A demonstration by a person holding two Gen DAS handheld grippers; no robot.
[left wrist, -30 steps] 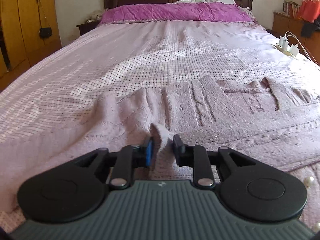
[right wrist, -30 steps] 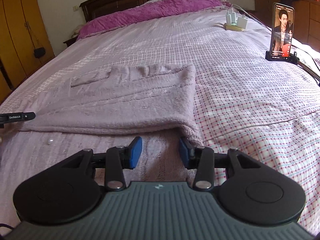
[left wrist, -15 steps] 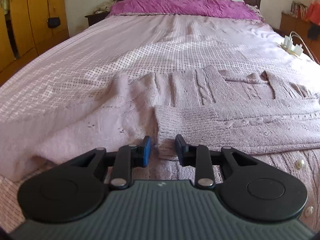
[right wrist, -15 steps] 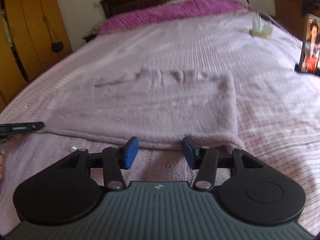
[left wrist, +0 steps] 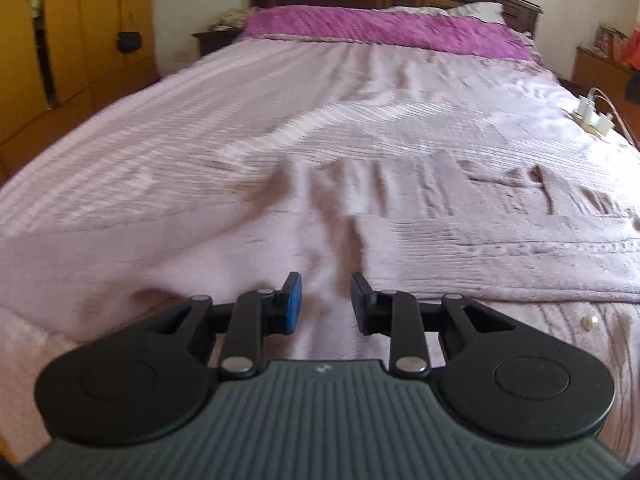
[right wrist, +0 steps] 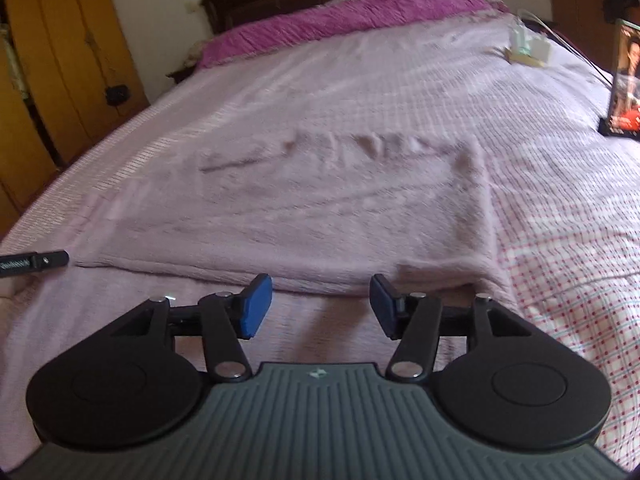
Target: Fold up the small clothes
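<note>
A pale lilac knitted cardigan (left wrist: pixel 460 240) lies folded flat across the bed, with a pearl button (left wrist: pixel 588 321) showing on its lower layer. My left gripper (left wrist: pixel 326 300) hovers just above the folded edge, its jaws a little apart and nothing between them. In the right wrist view the same cardigan (right wrist: pixel 320 208) spreads ahead. My right gripper (right wrist: pixel 319 306) hangs over the near fold, its jaws opening with no fabric between them. The left gripper's fingertip (right wrist: pixel 36 262) pokes in at the left edge.
The bed has a lilac checked cover (right wrist: pixel 560 280) and a magenta pillow band (left wrist: pixel 380 28) at the headboard. A power strip with chargers (right wrist: pixel 528 50) and a phone on a stand (right wrist: pixel 624 80) sit at the right. Wooden wardrobes (left wrist: pixel 60 40) stand left.
My left gripper has let go of the raised cardigan edge, which now lies flat, and has drawn back. The right gripper's jaws have spread wider.
</note>
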